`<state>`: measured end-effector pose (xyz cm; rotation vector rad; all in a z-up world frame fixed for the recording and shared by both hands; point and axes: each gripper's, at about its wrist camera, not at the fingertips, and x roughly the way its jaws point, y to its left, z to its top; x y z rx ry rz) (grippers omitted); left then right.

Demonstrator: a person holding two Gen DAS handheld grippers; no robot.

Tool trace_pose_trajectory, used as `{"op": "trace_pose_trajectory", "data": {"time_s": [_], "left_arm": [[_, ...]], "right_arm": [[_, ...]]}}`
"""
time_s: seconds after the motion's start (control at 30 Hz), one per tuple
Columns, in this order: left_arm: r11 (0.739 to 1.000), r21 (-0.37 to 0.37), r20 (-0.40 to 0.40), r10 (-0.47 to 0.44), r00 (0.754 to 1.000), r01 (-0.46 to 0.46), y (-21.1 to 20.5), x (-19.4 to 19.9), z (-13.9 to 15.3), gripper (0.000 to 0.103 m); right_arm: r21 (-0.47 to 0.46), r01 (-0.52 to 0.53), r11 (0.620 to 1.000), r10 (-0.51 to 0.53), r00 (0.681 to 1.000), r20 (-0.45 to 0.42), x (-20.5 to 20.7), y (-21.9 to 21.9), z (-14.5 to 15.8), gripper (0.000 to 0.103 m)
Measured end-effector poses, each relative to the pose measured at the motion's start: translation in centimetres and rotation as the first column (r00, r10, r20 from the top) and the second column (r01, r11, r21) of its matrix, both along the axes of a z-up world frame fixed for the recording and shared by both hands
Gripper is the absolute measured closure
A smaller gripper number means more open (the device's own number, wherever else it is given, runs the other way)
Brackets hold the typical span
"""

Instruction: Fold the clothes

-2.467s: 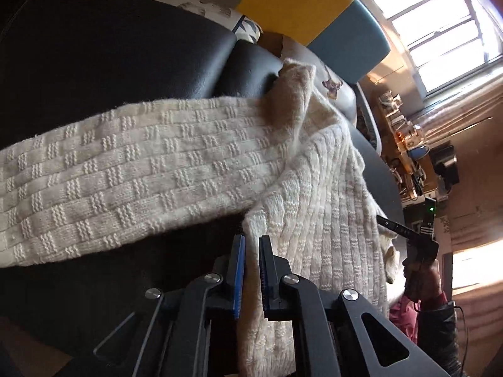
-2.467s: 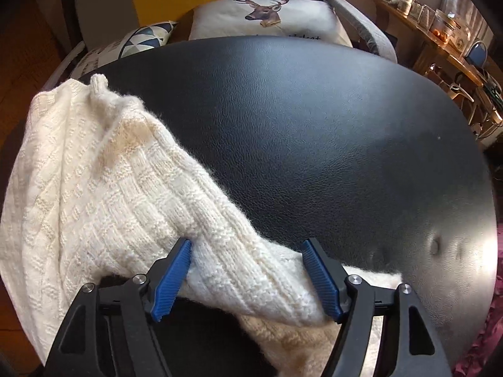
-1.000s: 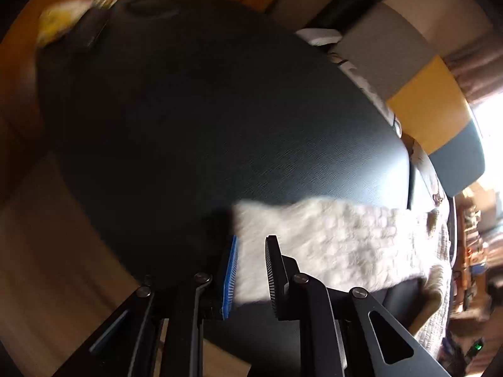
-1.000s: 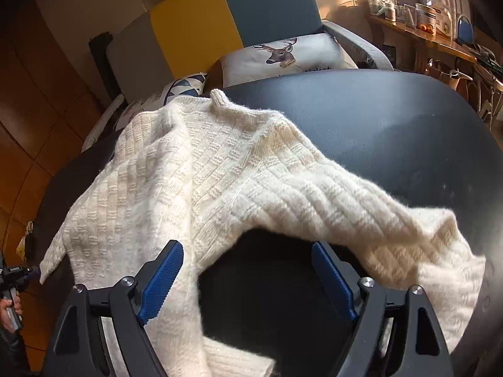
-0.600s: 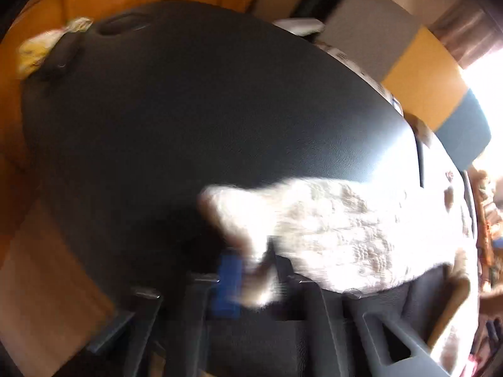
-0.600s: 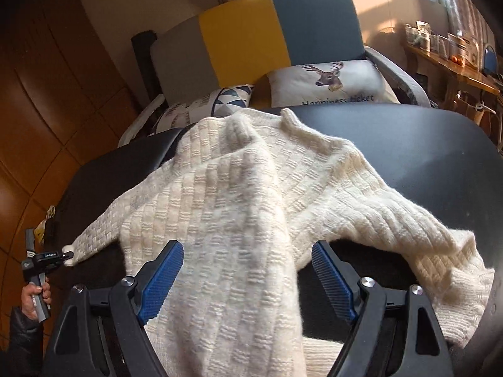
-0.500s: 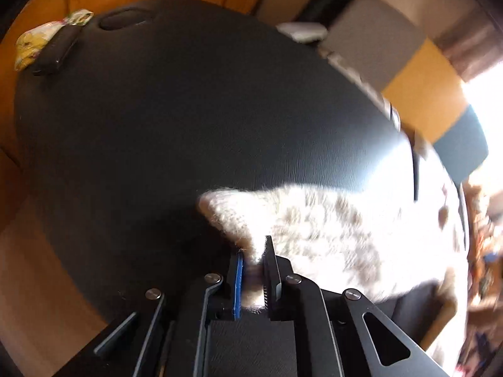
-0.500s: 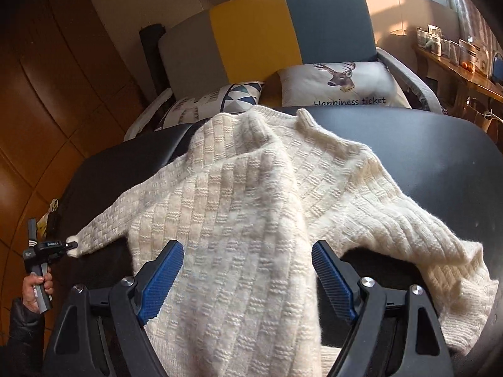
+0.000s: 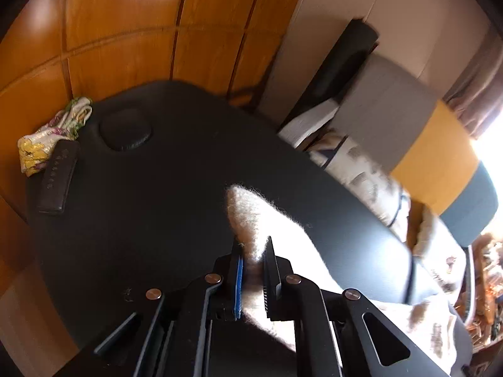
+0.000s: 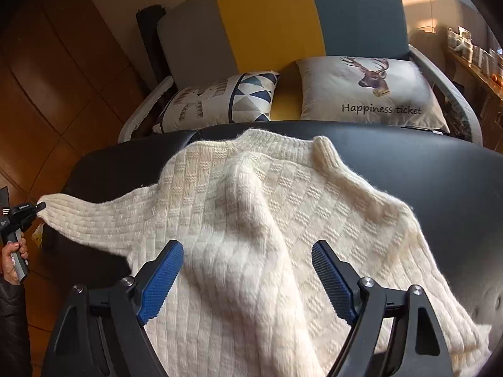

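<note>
Since 2.5 s ago the left gripper (image 9: pixel 253 259), clamped on the sleeve cuff (image 9: pixel 243 207), has drawn that sleeve out toward the left of the frame across the black table (image 10: pixel 440 169). The cream knit sweater (image 10: pixel 251 207) now lies spread, collar toward the sofa (image 10: pixel 283 31). The right gripper (image 10: pixel 246 271) has let go and hovers wide open over the body, holding nothing; judged: flattening nearly done, folding can begin.

We see a black table (image 9: pixel 163 188) before a wood-panelled wall (image 9: pixel 125 31). At its far left edge lie a dark case (image 9: pixel 58 180) and floral cloth (image 9: pixel 47 138). Behind stands a grey, yellow and blue sofa (image 10: pixel 270 22) bearing a triangle-patterned cushion (image 10: pixel 220 100) beside a deer cushion (image 10: pixel 367 91).
</note>
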<state>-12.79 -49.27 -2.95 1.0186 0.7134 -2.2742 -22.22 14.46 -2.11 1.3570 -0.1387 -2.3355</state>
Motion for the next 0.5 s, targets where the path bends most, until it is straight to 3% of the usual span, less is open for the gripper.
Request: {"op": "trace_pose_trajectory", "data": {"time_s": [0.17,0.33,0.47,0.5], "left_arm": [[0.999,-0.023,0.096,0.025,0.995,-0.023,-1.2,-0.7,-3.4,0.093],[0.996,-0.084,0.229,0.02,0.973,-0.001,-1.6,-0.4,-7.3,0.093],[0.995,-0.096,0.299,0.039,0.954,-0.011,-2.3,0.4,-9.9,0.093],[0.992,-0.129,0.309,0.041,0.95,-0.001,-2.1,0.3,-10.2,0.092]], "right_arm": [[0.049,0.017,0.999,-0.019,0.999,0.039,-6.8,-2.8,-1.9,0.018],[0.197,0.108,0.974,-0.145,0.973,0.18,-12.8,-2.6,-7.1,0.026],[0.283,0.118,0.952,-0.164,0.976,0.145,-15.1,-3.0,-9.1,0.023],[0.298,0.116,0.948,-0.159,0.979,0.126,-15.5,-3.3,-9.1,0.02]]}}
